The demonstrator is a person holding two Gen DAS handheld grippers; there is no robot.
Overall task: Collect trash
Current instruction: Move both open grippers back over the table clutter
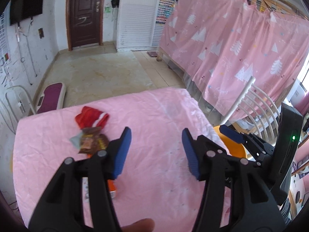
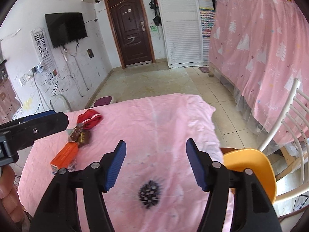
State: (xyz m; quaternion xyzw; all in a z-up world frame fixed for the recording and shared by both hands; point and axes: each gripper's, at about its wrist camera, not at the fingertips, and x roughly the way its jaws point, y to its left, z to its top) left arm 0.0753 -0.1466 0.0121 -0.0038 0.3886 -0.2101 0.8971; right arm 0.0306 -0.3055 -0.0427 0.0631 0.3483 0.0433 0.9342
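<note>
Trash lies on the left side of a table under a pink cloth: a red wrapper, a brown snack wrapper and an orange box, which the left finger partly hides in the left wrist view. The red wrapper and brown wrapper also show in the right wrist view. My left gripper is open and empty, just right of the brown wrapper. My right gripper is open and empty above the middle of the cloth, and shows in the left wrist view.
An orange bowl-like container sits at the table's right edge, beside a white chair. A dark spot marks the cloth. A pink curtain covers a bed on the right. A purple scale lies on the tiled floor.
</note>
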